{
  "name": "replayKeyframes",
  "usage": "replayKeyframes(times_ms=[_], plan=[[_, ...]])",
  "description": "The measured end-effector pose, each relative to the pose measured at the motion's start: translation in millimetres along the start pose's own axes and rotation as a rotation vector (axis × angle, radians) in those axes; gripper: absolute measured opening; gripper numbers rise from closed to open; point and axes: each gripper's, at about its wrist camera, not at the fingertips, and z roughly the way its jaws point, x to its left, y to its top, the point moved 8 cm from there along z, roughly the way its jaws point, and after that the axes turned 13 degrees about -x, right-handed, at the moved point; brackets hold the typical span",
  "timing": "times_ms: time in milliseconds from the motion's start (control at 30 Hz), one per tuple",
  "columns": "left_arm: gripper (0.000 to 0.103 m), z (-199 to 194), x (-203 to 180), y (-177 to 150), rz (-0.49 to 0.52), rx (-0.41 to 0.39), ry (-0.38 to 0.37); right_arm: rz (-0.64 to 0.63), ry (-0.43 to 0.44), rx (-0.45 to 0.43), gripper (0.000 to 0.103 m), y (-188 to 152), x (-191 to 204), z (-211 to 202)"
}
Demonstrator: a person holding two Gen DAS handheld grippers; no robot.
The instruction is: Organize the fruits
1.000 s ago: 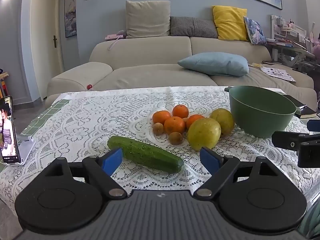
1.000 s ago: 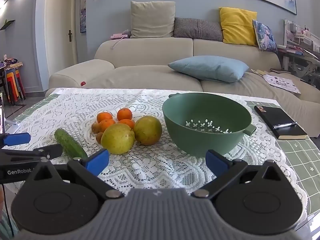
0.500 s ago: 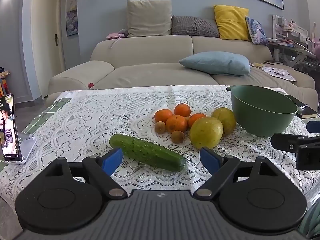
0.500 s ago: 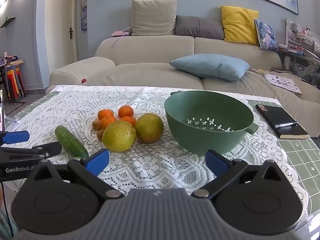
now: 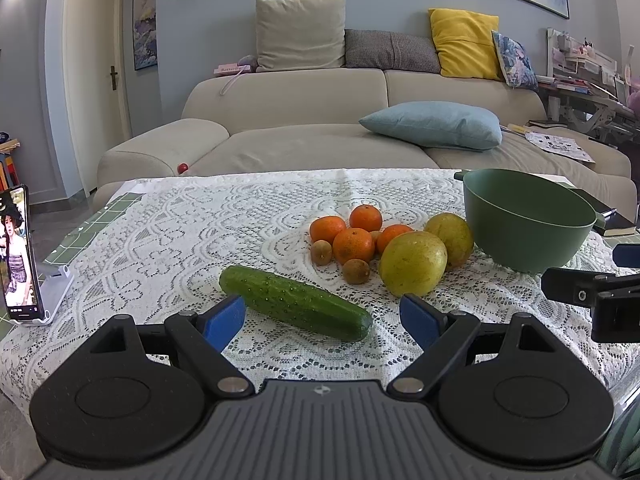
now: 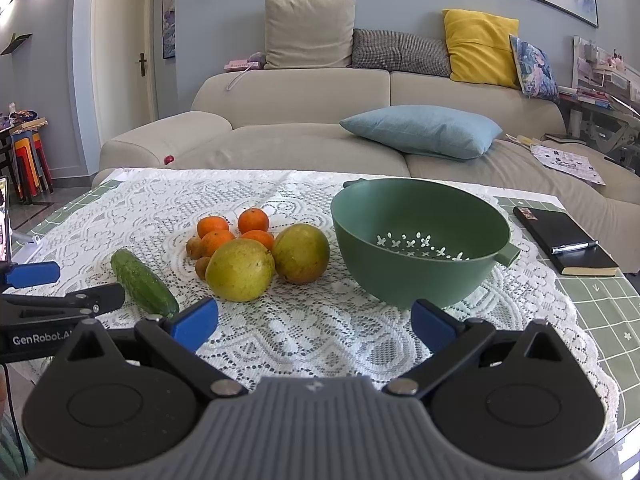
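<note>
Both tools low over the near table edge, level, pointing across the cloth toward the sofa. My left gripper [image 5: 322, 316] is spread wide, nothing between its blue pads; over the last second it has crept a little closer to the cucumber [image 5: 294, 302], which now lies just ahead of the gap, angled across it. My right gripper [image 6: 314, 322] is likewise released and carrying nothing; it has eased forward slightly too, with bare lace tablecloth [image 6: 304, 336] ahead of it.

Nothing on the table has shifted. No fruit lifted yet, so I judge the sorting has not begun, only the approach.

Next out: the fruit cluster, packed and touching. Two large yellow-green fruits [image 6: 242, 270] in front, four tangerines [image 6: 216, 240] behind, small brown kiwis [image 5: 356, 271] at the left fringe.

To the right of the cluster, close beside it, the green colander [image 6: 420, 240], upright and empty, likely the destination.

Right edge: black notebook [image 6: 564, 240] with a pen on it. Far left: phone on a stand [image 5: 18, 256]. Sofa [image 5: 320, 120] beyond.
</note>
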Motion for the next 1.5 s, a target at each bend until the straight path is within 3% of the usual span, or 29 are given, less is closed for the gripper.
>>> replayKeyframes(times_ms=[1500], plan=[[0.102, 1.1, 0.9, -1.7, 0.000, 0.005, 0.003, -0.017, 0.006, 0.031, 0.099, -4.0, 1.0, 2.9]])
